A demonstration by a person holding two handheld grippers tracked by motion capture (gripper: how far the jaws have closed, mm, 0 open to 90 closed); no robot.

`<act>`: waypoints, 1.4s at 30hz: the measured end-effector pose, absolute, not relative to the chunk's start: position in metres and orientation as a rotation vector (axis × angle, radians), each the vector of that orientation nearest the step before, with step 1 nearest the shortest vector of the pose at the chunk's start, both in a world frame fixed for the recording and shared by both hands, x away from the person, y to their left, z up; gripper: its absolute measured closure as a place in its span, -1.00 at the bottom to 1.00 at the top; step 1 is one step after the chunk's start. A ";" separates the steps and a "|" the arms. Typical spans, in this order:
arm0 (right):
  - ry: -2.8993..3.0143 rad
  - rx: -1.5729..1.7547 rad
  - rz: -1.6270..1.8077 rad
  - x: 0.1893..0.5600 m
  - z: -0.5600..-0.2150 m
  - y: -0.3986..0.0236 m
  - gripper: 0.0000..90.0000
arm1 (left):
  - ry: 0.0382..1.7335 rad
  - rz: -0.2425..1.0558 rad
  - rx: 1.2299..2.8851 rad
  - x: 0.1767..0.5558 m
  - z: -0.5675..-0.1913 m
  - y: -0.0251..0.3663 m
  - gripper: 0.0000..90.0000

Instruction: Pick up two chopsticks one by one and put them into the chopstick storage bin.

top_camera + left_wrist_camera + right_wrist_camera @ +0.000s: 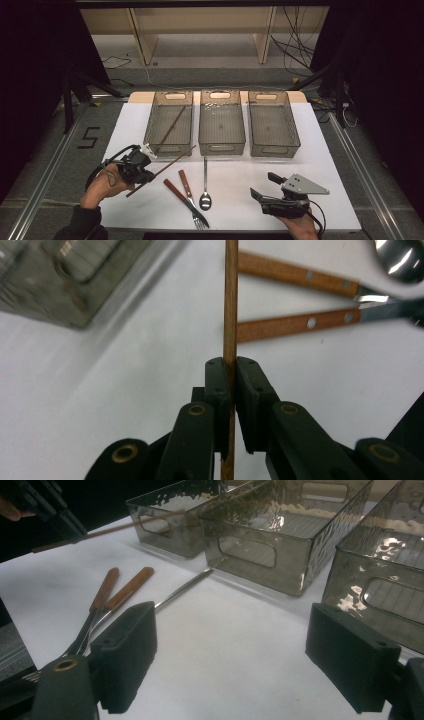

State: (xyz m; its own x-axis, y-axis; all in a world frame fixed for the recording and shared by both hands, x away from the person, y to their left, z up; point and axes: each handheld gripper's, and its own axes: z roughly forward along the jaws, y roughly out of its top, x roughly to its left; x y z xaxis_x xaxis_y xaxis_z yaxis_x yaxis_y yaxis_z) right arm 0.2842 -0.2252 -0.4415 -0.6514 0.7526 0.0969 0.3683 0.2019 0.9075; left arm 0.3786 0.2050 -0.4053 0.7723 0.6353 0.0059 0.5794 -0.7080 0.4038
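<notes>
Between my left gripper's pads a short stretch of the chopstick is hidden, and both its ends run off that view's edges. The spoon bowl there is blurred and cropped at the corner. My right gripper's view crops the nearest bin on the right

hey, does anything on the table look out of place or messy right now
Little stands out. The fork and knife lie crossed at their metal ends, handles apart, rather than side by side. One chopstick leans diagonally in the left bin. Its mate is pinched in the left gripper. Nothing looks spilled or damaged.
</notes>
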 end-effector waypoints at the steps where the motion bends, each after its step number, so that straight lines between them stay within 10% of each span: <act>1: 2.115 1.047 1.435 0.284 -0.442 -0.225 -0.53 | 0.936 0.219 2.571 0.380 -0.403 0.205 0.86; 42: 2.113 1.054 1.443 0.285 -0.443 -0.225 -0.53 | 1.167 0.401 2.138 0.494 -0.360 0.212 0.86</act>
